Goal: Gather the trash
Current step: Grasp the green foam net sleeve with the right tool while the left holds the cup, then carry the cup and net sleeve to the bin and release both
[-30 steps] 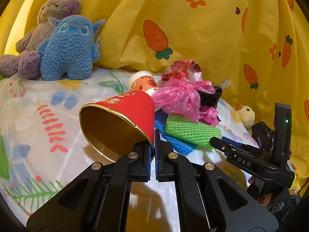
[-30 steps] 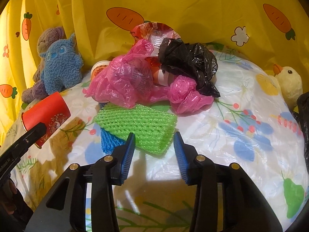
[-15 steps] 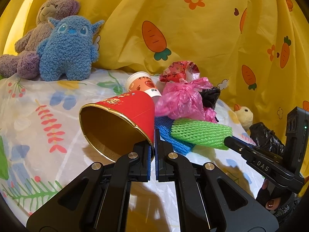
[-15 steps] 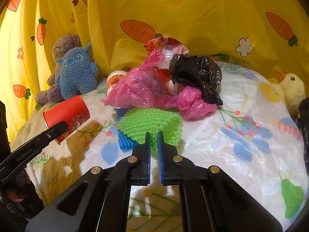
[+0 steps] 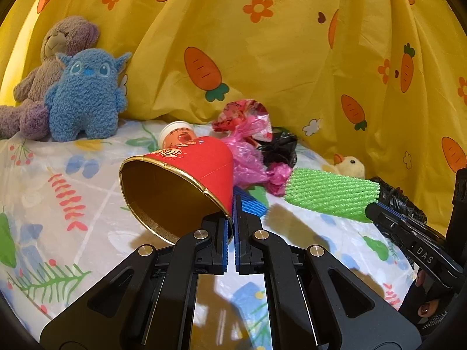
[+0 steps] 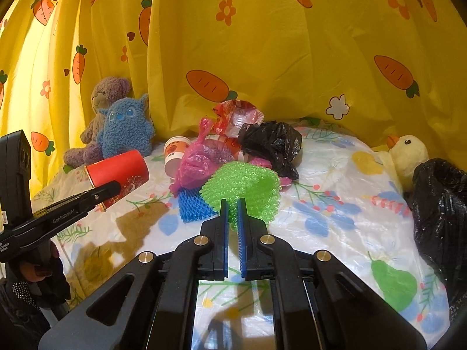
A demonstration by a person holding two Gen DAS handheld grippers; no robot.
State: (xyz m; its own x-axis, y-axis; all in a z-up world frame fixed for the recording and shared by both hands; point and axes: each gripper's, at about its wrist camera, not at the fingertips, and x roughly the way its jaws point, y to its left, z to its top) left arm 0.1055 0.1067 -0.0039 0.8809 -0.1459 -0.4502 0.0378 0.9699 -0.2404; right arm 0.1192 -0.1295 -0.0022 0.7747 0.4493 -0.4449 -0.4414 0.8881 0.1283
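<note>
Green foam net [image 6: 243, 188] at frame centre, lifted clear of sheet, pinched at near edge by right gripper [image 6: 232, 221]: featherlight, squashy, springy; deeper bite safer. Left gripper [image 5: 232, 227] clamps red paper cup [image 5: 181, 183] rim, centre-left: thin, crushable.

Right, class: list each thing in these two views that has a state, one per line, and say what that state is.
Red paper cup: on its side, rim clamped by left gripper, lifted.
Green foam net sleeve: pinched by right gripper, off the sheet.
Blue foam net: lying flat.
Pink plastic bag: crumpled, in pile.
Small black plastic bag: crumpled, in pile.
White printed cup: upright.
Large black bin bag: mouth open.
</note>
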